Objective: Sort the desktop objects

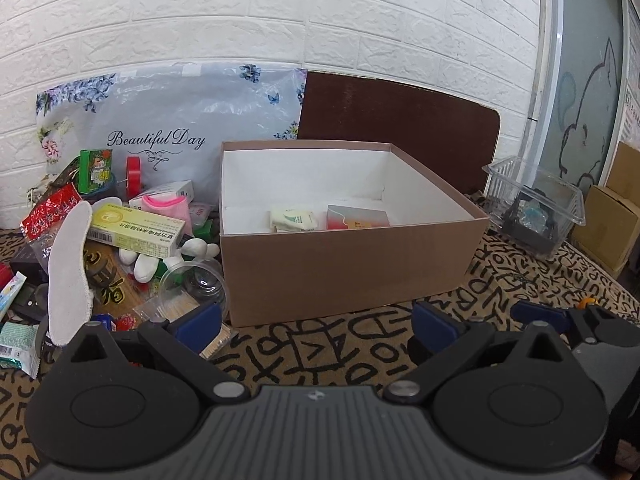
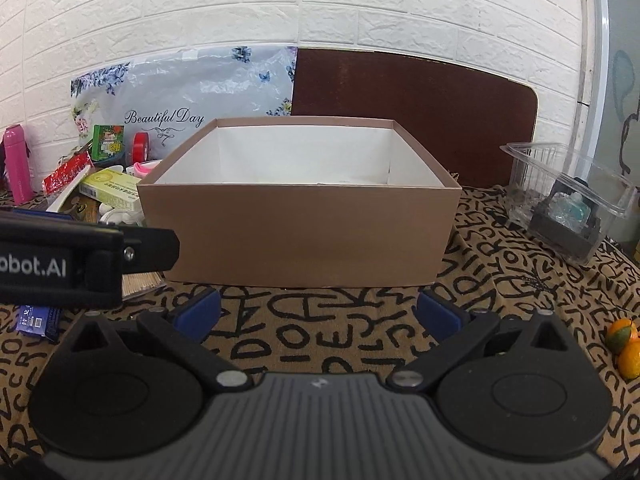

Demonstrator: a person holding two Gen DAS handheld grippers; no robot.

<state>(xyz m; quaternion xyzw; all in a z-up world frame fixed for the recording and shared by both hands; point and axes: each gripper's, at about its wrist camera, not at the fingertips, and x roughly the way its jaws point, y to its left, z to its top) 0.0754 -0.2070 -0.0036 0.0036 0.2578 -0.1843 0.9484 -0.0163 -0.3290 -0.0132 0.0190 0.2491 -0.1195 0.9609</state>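
Note:
A brown cardboard box (image 1: 344,276) with a white inside stands on the patterned cloth; it also shows in the right wrist view (image 2: 304,232). Inside lie a pale packet (image 1: 292,218) and a red and grey packet (image 1: 356,217). A heap of small objects lies left of the box, among them a yellow medicine box (image 1: 138,230), a white insole (image 1: 68,272) and a pink cloth (image 1: 164,206). My left gripper (image 1: 316,322) is open and empty in front of the box. My right gripper (image 2: 320,310) is open and empty, also in front of the box.
A clear plastic tub (image 1: 536,204) with dark items stands right of the box. Two small oranges (image 2: 624,340) lie at the right. A flowered plastic bag (image 1: 168,120) and a dark board (image 1: 400,120) lean on the brick wall. A pink bottle (image 2: 16,160) stands far left.

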